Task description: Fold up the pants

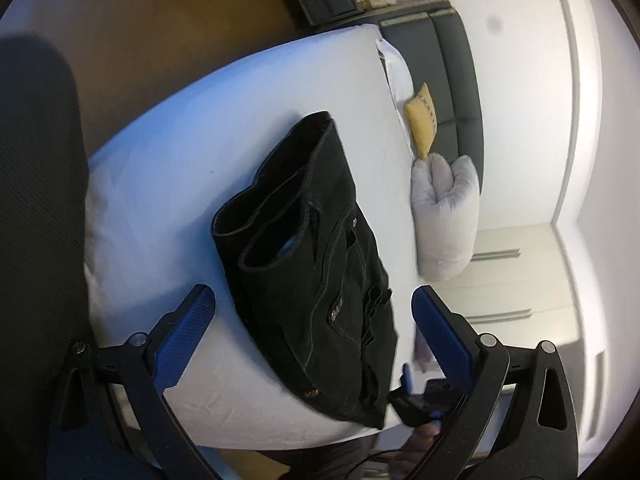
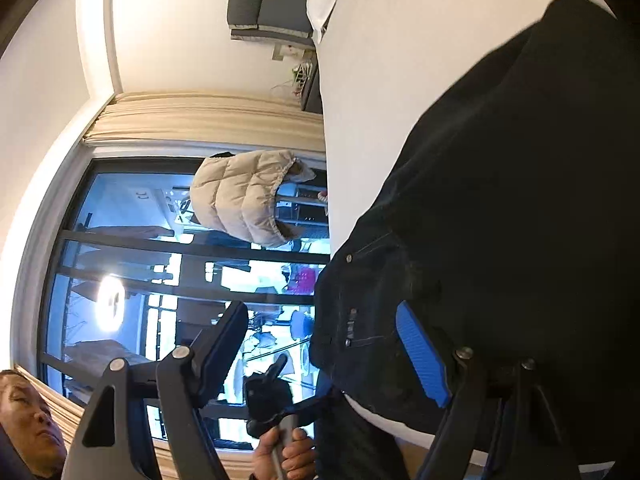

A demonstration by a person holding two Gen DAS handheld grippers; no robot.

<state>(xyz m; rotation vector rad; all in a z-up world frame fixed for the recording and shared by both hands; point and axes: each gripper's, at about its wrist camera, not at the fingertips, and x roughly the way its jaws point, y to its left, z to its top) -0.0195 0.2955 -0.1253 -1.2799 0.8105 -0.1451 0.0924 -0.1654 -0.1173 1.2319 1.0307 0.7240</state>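
Black jeans [image 1: 316, 272] lie folded on the white bed [image 1: 200, 152], leg hems toward the far side, waistband at the bed's near edge. My left gripper [image 1: 314, 304] is open above them, blue pads [image 1: 188, 332] on either side, not touching. The right gripper shows small in the left wrist view [image 1: 416, 396] at the waistband edge. In the right wrist view the jeans [image 2: 500, 200] fill the right side; my right gripper [image 2: 320, 328] is open, one blue pad [image 2: 420, 356] against the cloth near the waistband, the other pad [image 2: 224, 340] off the bed edge.
A yellow cushion [image 1: 420, 124], white pillow [image 1: 394, 76] and rolled grey duvet [image 1: 444, 212] lie by the grey headboard [image 1: 452, 80]. A large window [image 2: 160, 280] and beige puffer jacket [image 2: 244, 196] lie beyond the bed. A person's face [image 2: 28, 420] is at lower left.
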